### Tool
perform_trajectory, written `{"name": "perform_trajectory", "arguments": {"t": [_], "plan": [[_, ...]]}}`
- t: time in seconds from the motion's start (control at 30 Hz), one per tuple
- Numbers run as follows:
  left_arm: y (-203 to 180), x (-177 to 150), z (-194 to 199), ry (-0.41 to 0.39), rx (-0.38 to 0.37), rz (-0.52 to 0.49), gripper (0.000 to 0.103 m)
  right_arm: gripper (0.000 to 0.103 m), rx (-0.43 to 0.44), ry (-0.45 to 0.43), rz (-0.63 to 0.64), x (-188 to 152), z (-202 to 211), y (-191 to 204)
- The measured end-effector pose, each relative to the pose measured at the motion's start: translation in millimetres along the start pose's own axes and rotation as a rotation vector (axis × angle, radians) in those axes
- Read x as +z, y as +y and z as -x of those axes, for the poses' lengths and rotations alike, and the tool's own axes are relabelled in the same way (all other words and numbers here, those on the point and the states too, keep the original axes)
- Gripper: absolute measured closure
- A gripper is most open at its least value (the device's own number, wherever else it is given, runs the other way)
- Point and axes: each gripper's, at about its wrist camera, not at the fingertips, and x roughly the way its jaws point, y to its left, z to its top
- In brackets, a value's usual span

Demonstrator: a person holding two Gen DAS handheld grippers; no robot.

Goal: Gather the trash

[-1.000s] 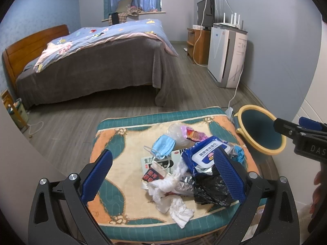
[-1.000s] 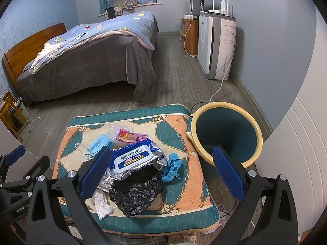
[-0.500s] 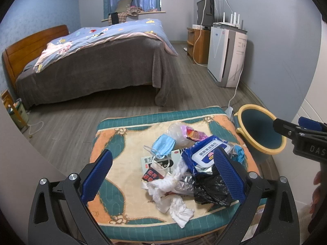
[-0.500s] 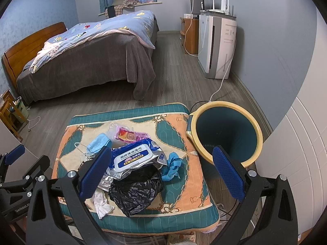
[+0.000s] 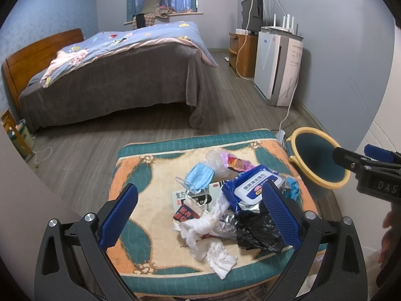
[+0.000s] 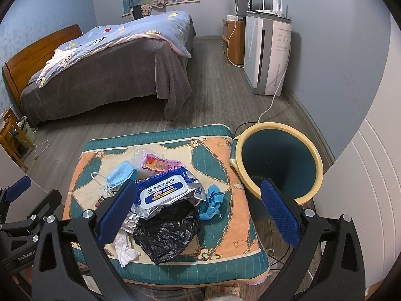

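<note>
A heap of trash lies on a teal and orange cushion (image 5: 140, 175) (image 6: 225, 225): a blue face mask (image 5: 200, 175) (image 6: 121, 173), a blue wet-wipe pack (image 5: 250, 188) (image 6: 163, 192), a black plastic bag (image 5: 255, 230) (image 6: 165, 230), crumpled white tissue (image 5: 208, 235) (image 6: 124, 247), a pink snack wrapper (image 6: 158, 164) and a blue glove (image 6: 211, 202). A teal bin with a yellow rim (image 5: 318, 160) (image 6: 280, 160) stands right of the cushion. My left gripper (image 5: 200, 213) hovers open above the heap. My right gripper (image 6: 198, 210) is open too, near the cushion's right side.
A bed (image 5: 112, 75) with a blue quilt fills the far left of the room. A white air purifier (image 5: 278, 67) and a wooden TV cabinet (image 5: 241, 52) stand along the right wall, with a cable trailing on the wood floor. A hand (image 5: 387, 240) shows at the right edge.
</note>
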Motion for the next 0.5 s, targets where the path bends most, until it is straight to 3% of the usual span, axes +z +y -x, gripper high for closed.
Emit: {"name": "perform_trajectory", "arguments": {"t": [0.5], "plan": [[1.1,-0.1,-5.8,0.008,0.000,0.002,0.005,0.005,-0.009,-0.003,0.032,5.0,1.0,8.5]]}}
